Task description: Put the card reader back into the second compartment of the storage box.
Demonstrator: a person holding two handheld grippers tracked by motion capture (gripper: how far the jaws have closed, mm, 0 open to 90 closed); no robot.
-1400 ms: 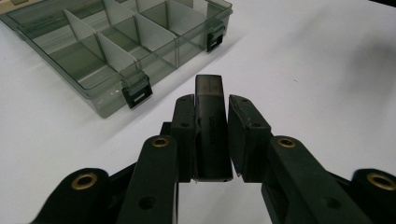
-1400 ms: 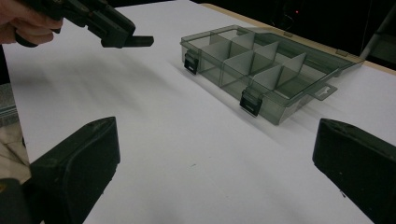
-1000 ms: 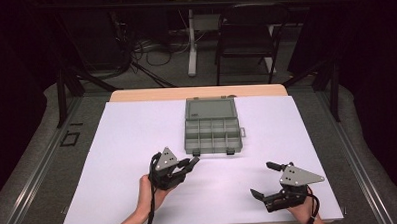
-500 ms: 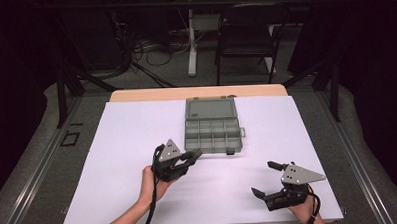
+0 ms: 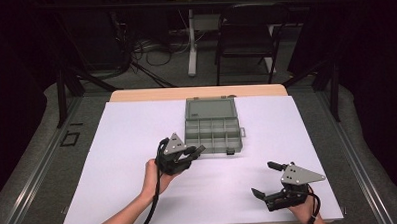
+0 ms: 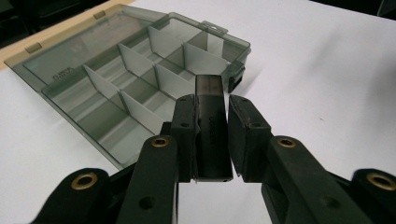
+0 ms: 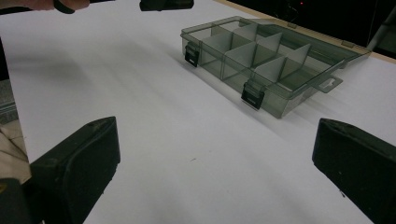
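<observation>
A clear smoky-grey compartment box (image 5: 211,126) lies open at the table's middle, its lid flat behind it, its dividers bare (image 6: 140,79) (image 7: 261,60). My left gripper (image 5: 198,151) hovers just off the box's front left corner, shut on a small dark rectangular block (image 6: 212,130) that stands up between the jaws and points toward the box. The same gripper tip with the block (image 7: 166,4) appears at the top of the right gripper view. My right gripper (image 5: 263,178) rests low near the table's front right, jaws wide open with nothing between them (image 7: 215,154).
A white sheet (image 5: 137,144) covers the table, with a wooden strip (image 5: 151,94) at its far edge. Behind the table stand a dark chair (image 5: 244,40) and cables on the floor. The box's two front latches (image 7: 252,95) hang open.
My left gripper has moved a little forward and right toward the box's front corner, still holding the block. The right gripper has barely shifted.
</observation>
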